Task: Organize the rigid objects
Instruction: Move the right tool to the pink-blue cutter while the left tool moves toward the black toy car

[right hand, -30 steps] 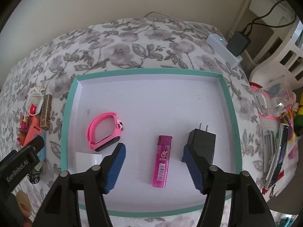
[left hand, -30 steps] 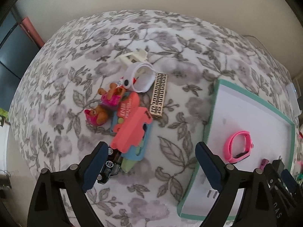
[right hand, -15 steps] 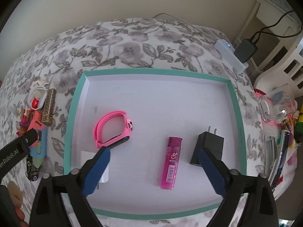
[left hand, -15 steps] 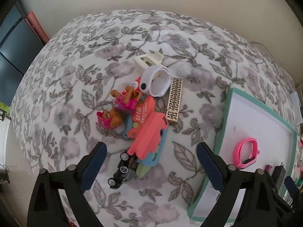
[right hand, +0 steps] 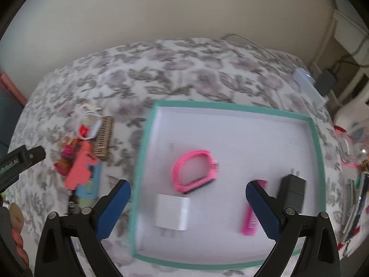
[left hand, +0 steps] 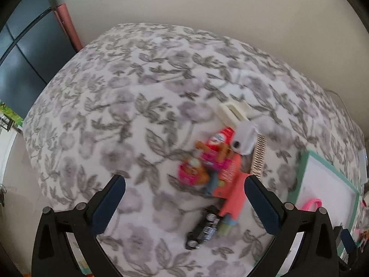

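Left gripper [left hand: 184, 205] jaws spread wide, nothing between the pads, hanging over bare floral bedspread [left hand: 129, 106]. Toy pile sits at about 2 o'clock of it: cream plastic clip [left hand: 233, 112] at the far end, white band [left hand: 245, 139] next, gold greek-key bar [left hand: 259, 158] on the right flank, pink toy figures [left hand: 196, 168] on the left, coral foam piece [left hand: 233, 191] in the middle, black toy car [left hand: 203, 229] at the near end, at 4 o'clock. Frame is motion-blurred, finer detail unreadable.

Right gripper [right hand: 188, 207] also spread wide, pads clear of everything, above the near half of the teal-rimmed tray [right hand: 233, 107]. Inside the tray: pink watch band [right hand: 192, 173] at 12 o'clock of the gripper, white charger cube [right hand: 171, 212] low between the fingers, magenta lighter [right hand: 252, 219] partly hidden behind the right finger, black plug adapter [right hand: 294, 190] at 3 o'clock. All four lie apart from each other. Same toy pile lies on the bedspread at 9 o'clock of the tray, outside it.
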`<state>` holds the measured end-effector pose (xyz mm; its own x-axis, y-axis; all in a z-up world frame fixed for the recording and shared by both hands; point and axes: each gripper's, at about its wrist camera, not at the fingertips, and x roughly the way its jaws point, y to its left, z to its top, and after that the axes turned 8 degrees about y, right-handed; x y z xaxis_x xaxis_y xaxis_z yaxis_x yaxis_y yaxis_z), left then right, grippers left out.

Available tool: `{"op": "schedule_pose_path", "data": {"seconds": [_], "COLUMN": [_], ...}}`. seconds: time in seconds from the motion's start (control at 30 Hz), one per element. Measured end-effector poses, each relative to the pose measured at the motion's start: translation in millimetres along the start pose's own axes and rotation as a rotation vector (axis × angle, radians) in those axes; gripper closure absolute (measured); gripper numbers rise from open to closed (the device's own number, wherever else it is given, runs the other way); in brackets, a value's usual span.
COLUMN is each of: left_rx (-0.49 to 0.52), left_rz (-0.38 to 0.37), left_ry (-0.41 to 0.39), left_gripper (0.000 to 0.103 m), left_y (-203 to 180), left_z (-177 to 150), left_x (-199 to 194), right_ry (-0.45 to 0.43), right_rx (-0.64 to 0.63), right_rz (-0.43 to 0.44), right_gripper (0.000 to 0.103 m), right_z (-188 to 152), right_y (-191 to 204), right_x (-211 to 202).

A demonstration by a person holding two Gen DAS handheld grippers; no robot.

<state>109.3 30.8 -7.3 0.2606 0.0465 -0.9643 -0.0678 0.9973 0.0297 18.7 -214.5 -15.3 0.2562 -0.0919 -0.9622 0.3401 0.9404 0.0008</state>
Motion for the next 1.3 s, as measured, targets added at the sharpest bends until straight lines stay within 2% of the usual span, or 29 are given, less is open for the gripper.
{"op": "schedule_pose_path", "data": {"seconds": [0.33, 0.57, 0.73, 0.9, 1.03, 1.3], "left_rx": [-0.077, -0.092, -0.114, -0.164, -0.190, -0.167], "left_rz": [0.009, 0.011, 0.056, 0.079, 0.072, 0.073], "left_ry": [0.029, 0.085, 0.138, 0.190, 0.199, 0.195], "left_gripper": [0.000, 0.000, 0.000, 0.000, 0.000, 0.000], "left_y": [44, 54, 58, 71, 78, 77], "left_z": [9, 9, 7, 5, 5, 3], "left_x": [14, 36, 58, 78, 82, 84], "right_ry": [-0.010, 0.023, 0.037, 0.053, 0.053, 0.090], "right_rx": [-0.085, -0.105, -0.090, -0.074, -0.049, -0.066], "right_rz": [0.083, 0.118, 0.155, 0.191, 0.220, 0.224], "right_gripper": [0.002, 0.002, 0.003, 0.010, 0.018, 0.028], "right_z": [1, 2, 3, 4, 7, 6], "right_y": [57, 85, 95, 102, 105, 112], "right_x": [3, 22, 36, 48, 54, 67]}}
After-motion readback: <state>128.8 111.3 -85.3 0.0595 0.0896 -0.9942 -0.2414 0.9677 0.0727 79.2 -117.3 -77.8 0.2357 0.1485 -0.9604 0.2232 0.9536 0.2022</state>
